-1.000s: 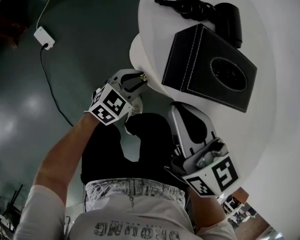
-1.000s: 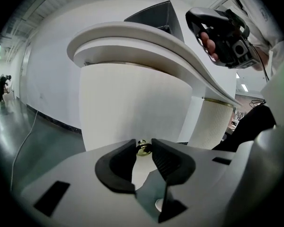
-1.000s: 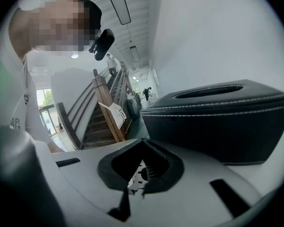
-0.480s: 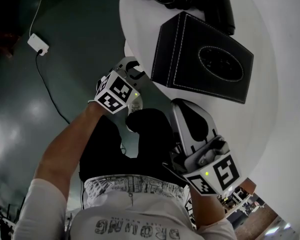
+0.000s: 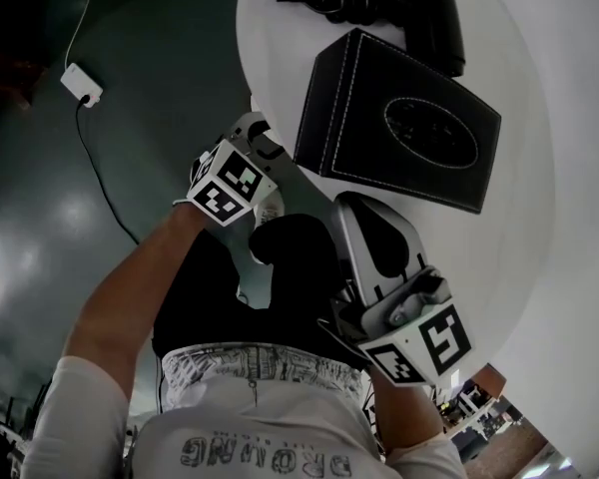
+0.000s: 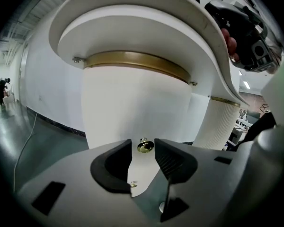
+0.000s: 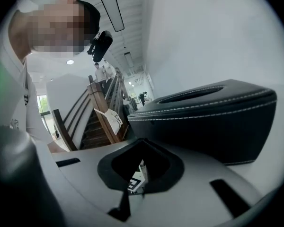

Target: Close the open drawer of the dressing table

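Observation:
The white dressing table [image 5: 539, 168] fills the upper right of the head view. In the left gripper view its curved white drawer front [image 6: 128, 108] stands under the tabletop, below a brass band. A small brass knob [image 6: 145, 146] sits on that front. My left gripper [image 6: 143, 148] straddles the knob; its jaws are opening and there is a gap between each pad and the knob. From above, the left gripper [image 5: 262, 140] points under the table's edge. My right gripper [image 5: 367, 216] hovers over the tabletop, shut [image 7: 142, 143] with nothing in it.
A black tissue box [image 5: 399, 118] stands on the table just ahead of the right gripper, where it [image 7: 213, 122] fills the right gripper view. A black hair dryer [image 5: 434, 23] with its coiled cord lies at the far edge. A white power adapter [image 5: 82, 85] lies on the dark floor.
The left gripper has moved in toward the table's edge, and the white drawer front that stuck out past that edge shows less. The right gripper has stayed in place.

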Demonstrator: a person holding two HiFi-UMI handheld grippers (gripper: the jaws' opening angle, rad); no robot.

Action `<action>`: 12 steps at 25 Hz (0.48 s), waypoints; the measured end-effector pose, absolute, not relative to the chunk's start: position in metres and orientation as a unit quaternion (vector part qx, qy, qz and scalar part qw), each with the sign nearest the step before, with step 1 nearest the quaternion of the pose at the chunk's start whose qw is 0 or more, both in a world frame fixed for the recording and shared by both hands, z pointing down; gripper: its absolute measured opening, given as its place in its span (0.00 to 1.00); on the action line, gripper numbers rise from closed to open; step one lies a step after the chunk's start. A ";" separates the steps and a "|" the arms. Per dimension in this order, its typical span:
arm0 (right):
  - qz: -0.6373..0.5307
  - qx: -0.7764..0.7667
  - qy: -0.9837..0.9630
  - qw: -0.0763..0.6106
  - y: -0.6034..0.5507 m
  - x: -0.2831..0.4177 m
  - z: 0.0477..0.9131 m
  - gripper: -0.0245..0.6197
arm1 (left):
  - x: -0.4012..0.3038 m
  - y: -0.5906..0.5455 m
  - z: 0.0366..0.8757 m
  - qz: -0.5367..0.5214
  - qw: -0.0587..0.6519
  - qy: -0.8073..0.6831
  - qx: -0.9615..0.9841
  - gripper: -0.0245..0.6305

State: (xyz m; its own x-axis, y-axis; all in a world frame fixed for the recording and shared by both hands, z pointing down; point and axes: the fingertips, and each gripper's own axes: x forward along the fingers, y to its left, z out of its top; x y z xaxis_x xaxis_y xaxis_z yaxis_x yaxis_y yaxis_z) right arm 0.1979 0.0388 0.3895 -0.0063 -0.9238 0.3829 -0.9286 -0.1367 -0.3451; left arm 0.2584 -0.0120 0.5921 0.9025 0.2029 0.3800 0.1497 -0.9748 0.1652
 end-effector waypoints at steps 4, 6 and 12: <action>0.276 0.695 -0.664 0.003 0.038 0.193 0.372 0.05 | 0.234 -0.013 0.572 0.217 0.073 0.077 0.971 0.29; 0.278 0.689 -0.669 0.003 0.037 0.190 0.360 0.05 | 0.217 -0.013 0.556 0.225 0.073 0.067 0.969 0.30; 0.268 0.676 -0.686 0.003 0.034 0.183 0.319 0.05 | 0.175 -0.020 0.489 0.212 0.064 0.027 0.975 0.30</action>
